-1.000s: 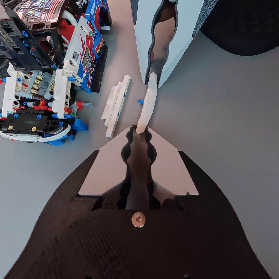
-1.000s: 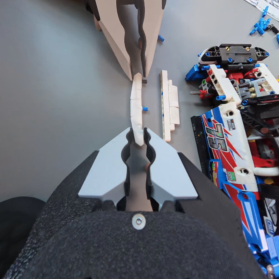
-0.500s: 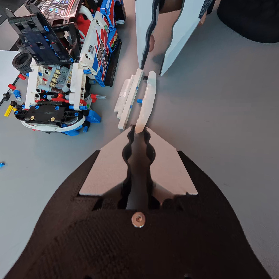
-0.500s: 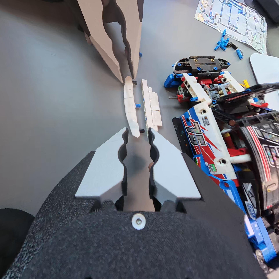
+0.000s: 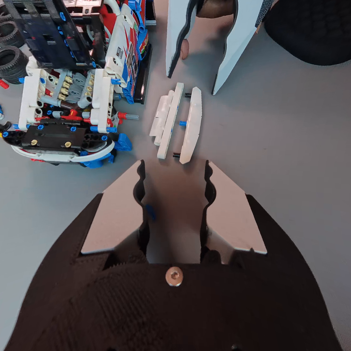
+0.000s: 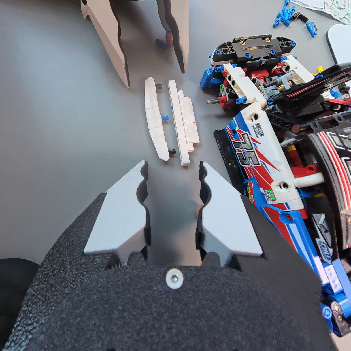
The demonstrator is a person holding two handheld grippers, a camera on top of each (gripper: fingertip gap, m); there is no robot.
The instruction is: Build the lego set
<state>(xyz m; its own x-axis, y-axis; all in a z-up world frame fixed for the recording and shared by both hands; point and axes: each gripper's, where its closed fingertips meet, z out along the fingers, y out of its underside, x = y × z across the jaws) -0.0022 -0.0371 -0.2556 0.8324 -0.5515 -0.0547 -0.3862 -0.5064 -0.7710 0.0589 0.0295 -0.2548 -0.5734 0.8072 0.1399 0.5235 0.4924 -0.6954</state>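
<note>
A curved white panel piece (image 5: 191, 127) with one blue and two black pins lies flat on the grey table, beside a long white beam assembly (image 5: 167, 123). My left gripper (image 5: 173, 163) is open and empty just short of the panel's near end. My right gripper (image 6: 172, 164) is open and empty at the opposite end of the same pieces (image 6: 154, 119), and it shows far off in the left wrist view (image 5: 191, 83). The partly built red, white and blue race car (image 6: 275, 144) stands beside the pieces (image 5: 79, 79).
Black tyres (image 5: 9, 62) lie at the far left beyond the car. Loose blue pins (image 6: 288, 17) and a printed sheet (image 6: 326, 7) lie at the far right. A small blue pin (image 5: 151, 210) lies on the table between my left fingers. A dark rounded object (image 5: 311, 30) sits at the upper right.
Both grippers have let go of the curved white panel and opened wide. The panel now lies on the table next to the white beam, and both grippers have drawn back from it.
</note>
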